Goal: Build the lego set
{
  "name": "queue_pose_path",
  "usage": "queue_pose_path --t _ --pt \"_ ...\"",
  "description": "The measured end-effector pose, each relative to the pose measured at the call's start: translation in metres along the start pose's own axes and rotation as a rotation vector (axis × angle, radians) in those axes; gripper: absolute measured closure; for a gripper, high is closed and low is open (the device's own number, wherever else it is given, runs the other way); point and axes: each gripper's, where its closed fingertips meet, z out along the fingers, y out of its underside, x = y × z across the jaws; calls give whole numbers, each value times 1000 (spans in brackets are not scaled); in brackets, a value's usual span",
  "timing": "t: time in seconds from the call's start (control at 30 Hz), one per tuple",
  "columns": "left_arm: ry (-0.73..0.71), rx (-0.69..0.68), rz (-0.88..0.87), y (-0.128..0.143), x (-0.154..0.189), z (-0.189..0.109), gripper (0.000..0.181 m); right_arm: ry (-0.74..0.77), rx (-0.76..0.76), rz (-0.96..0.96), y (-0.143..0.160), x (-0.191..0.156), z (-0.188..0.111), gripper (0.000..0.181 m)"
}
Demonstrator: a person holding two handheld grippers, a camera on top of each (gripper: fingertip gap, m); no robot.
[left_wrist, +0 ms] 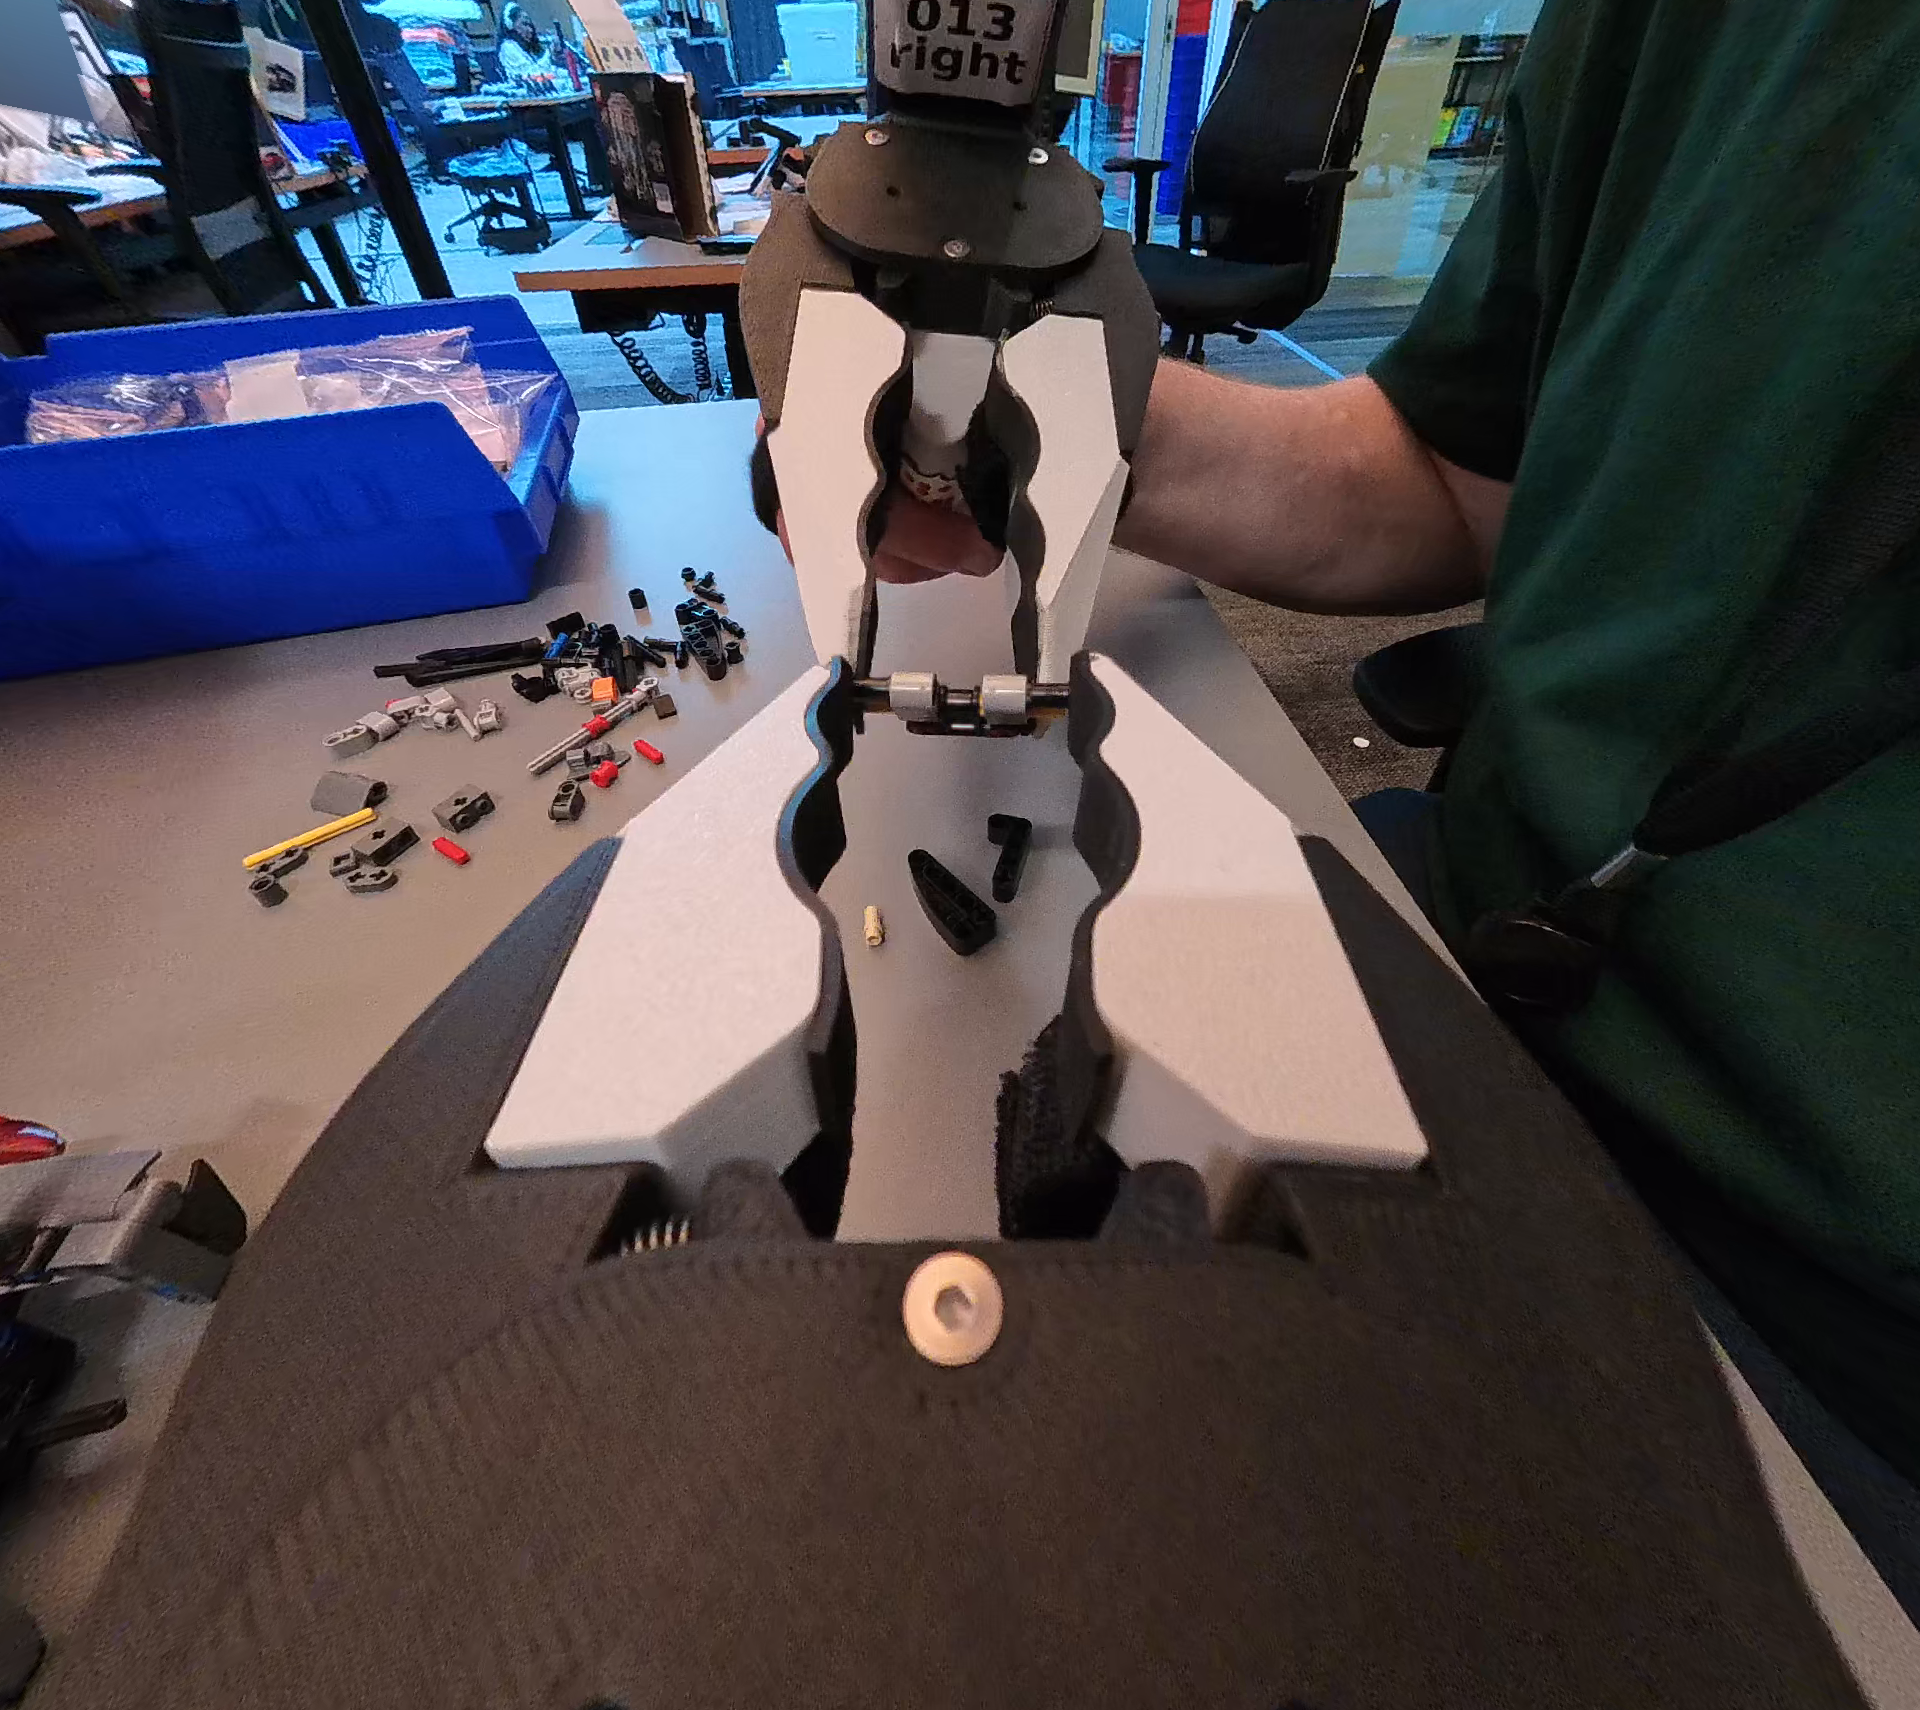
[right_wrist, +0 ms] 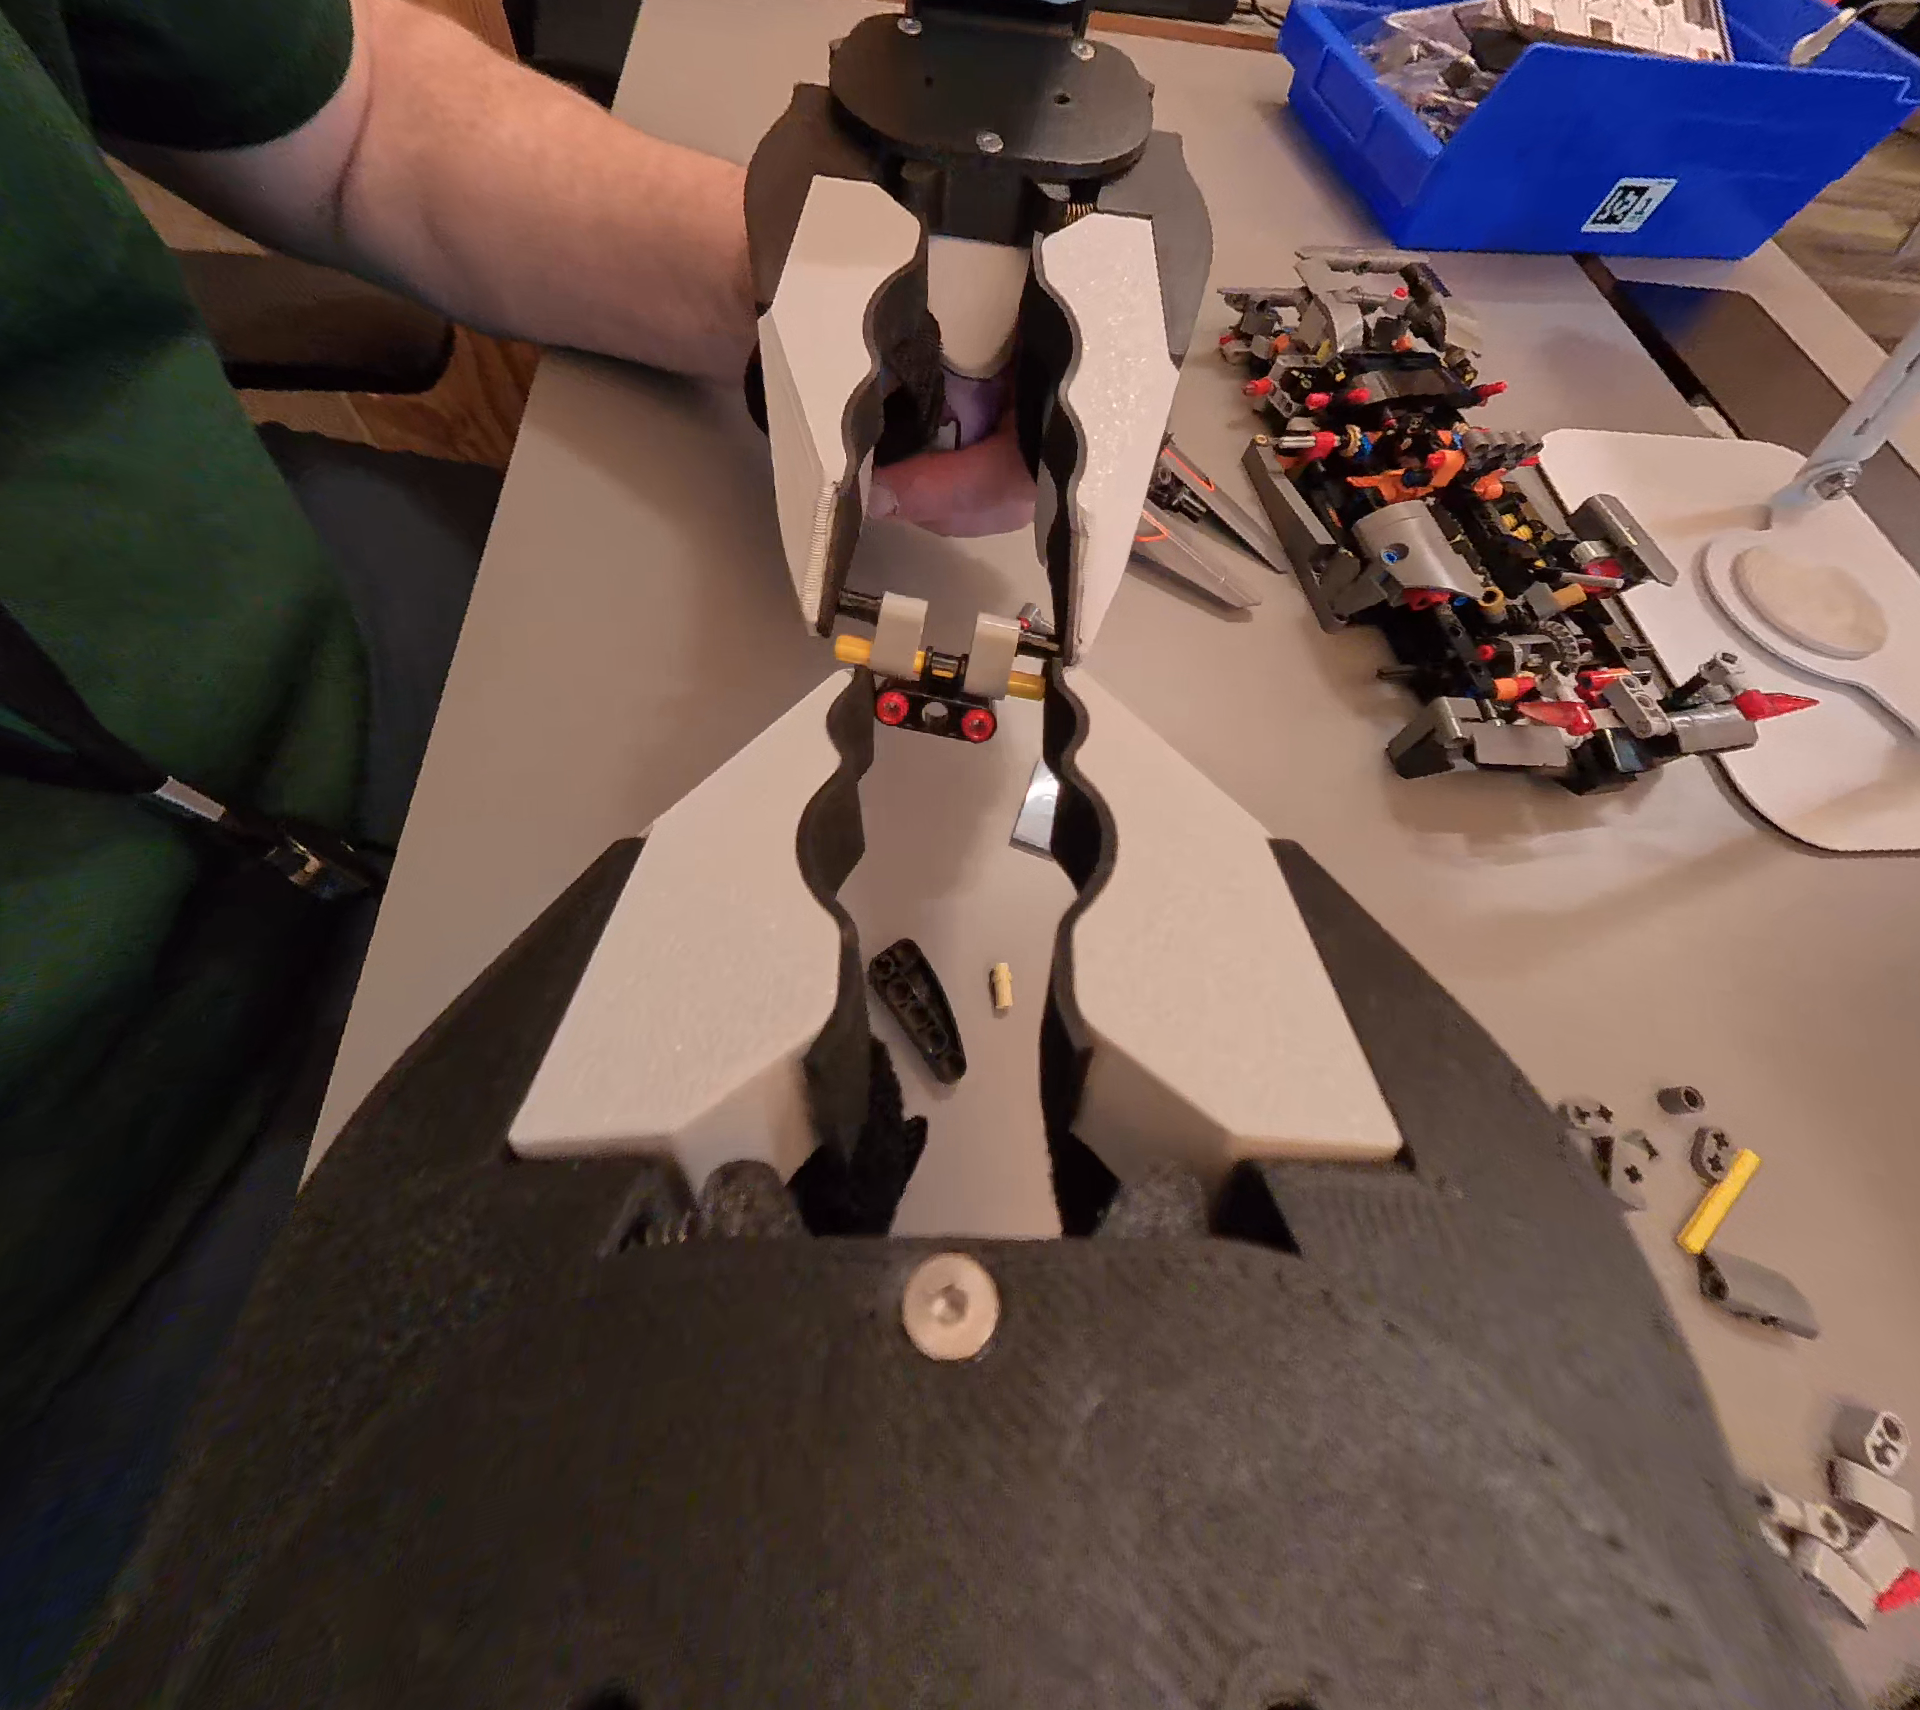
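**If either grip slips, the small build drops**

While both tools meet tip to tip above the table (left_wrist: 156, 985), the sub-assembly (right_wrist: 940, 663) hangs between them: two pale grey connectors on a black axle and a yellow axle, with a short black beam with red pins underneath. The left gripper (left_wrist: 958, 699) has its jaws drawn in on the ends of the axle, clamped on the sub-assembly as far as I can judge. The right gripper (right_wrist: 951, 692) has its jaws narrowed to about the same width at the piece. I cannot tell whether they are pressing or only touching.

Risks:
- Only the fingertips bear on thin axle ends, so a twist or an uneven squeeze could pop it loose or spin it.
- Pushing along the axles could slide the grey connectors out of place.
- With four tips crowded together, one tool could knock the other's hold.
- A drop would land among the parts lying below.

Directly under the hold lie a black beam (left_wrist: 951, 902), a tan pin (left_wrist: 874, 926) and a black angled piece (left_wrist: 1008, 855). The loose parts pile (left_wrist: 582, 684) and blue bin (left_wrist: 260, 497) are off to one side. The half-built car model (right_wrist: 1475, 559) is on the other side, clear of the grippers.
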Motion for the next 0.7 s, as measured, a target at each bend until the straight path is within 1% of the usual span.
queue_pose_path --t 0.13,0.47,0.6,0.7 --pt "-8 -13 7 2 -1 1 141 25 -32 -13 3 1 1 151" --pt "-9 5 -19 2 -4 0 142 51 -40 -9 3 4 2 151" --pt "-45 3 -28 2 -12 -2 141 112 -54 -21 4 11 4 151" --pt "-44 14 -27 0 -12 -3 146 152 -91 -40 9 13 5 150"
